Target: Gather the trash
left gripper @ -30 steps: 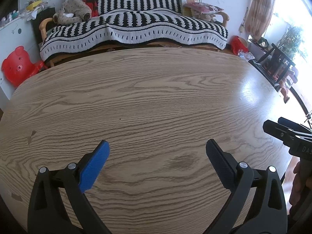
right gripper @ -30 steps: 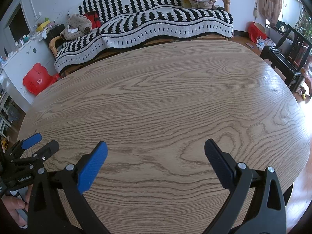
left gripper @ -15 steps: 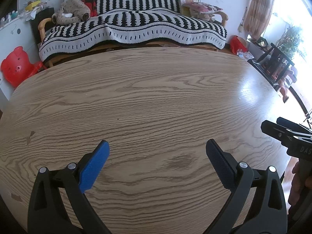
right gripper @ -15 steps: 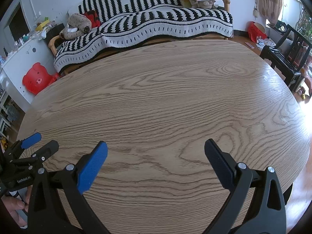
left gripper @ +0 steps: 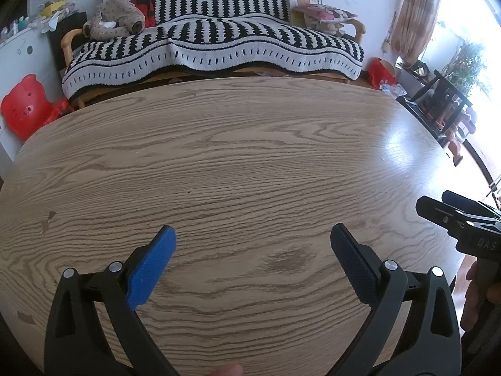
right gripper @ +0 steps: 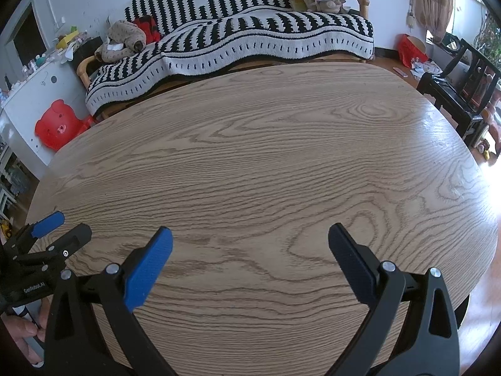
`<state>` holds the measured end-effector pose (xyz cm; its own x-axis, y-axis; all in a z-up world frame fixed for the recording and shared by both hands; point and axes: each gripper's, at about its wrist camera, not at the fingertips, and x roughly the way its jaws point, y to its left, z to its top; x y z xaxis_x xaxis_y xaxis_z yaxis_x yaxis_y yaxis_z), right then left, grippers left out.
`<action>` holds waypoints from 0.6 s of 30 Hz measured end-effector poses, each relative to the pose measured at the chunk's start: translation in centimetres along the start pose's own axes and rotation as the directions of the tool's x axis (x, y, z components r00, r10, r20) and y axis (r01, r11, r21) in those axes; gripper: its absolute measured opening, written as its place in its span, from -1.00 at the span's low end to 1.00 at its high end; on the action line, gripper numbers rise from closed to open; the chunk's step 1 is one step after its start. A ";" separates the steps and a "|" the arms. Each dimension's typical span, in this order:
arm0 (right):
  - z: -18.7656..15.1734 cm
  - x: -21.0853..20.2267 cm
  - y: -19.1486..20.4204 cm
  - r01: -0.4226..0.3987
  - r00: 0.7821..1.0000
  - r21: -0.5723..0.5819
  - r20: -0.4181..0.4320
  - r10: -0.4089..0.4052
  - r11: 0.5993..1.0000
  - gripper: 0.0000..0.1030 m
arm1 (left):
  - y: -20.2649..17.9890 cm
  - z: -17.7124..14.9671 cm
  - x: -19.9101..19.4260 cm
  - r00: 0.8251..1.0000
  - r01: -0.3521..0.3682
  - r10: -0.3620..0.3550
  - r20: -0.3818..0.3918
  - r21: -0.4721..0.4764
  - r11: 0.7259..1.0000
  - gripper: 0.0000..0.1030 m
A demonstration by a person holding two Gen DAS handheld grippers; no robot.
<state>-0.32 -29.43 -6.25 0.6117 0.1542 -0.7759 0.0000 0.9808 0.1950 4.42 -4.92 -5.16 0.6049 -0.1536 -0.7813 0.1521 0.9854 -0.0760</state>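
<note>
Two black handheld grippers with blue pads, the left gripper (left gripper: pixel 252 241) and the right gripper (right gripper: pixel 250 238), hover side by side over the near edge of an oval oak-grain wooden table (left gripper: pixel 250 163), fingers spread wide, gripping nothing. No trash shows on its surface.

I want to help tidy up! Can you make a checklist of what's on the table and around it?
Surface: oval wooden table, bare, a few small dark marks near its left edge.
Job's things: no trash seen on the table.
Clutter: nothing seen on the table.
Grippers: left gripper open, empty; right gripper open, empty. Both are above the near edge.
Cables: nothing seen.
Surroundings: sofa under a striped blanket with a stuffed toy; red bear-faced stool; black chair; scraps on the floor near a red bag.
</note>
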 end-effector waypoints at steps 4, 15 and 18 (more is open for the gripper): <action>0.0 0.0 0.0 -0.001 1.000 0.000 -0.001 0.001 1.000 0.86 | -0.1 0.1 -0.1 1.000 -0.009 0.009 0.004 0.012 1.000 0.87; 0.0 0.0 -0.2 0.004 1.000 0.001 -0.002 -0.004 1.000 0.86 | -0.3 0.0 -0.5 0.999 -0.024 0.022 0.035 0.032 0.999 0.87; 0.0 0.1 -0.2 0.004 1.000 0.004 -0.003 -0.004 1.000 0.86 | -0.2 0.0 -0.5 0.999 -0.018 0.016 0.039 0.032 0.999 0.87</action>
<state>-0.29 -29.64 -6.42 0.6091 0.1508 -0.7786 0.0054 0.9809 0.1943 4.10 -5.03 -4.71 0.6371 -0.1401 -0.7580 0.1664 0.9852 -0.0423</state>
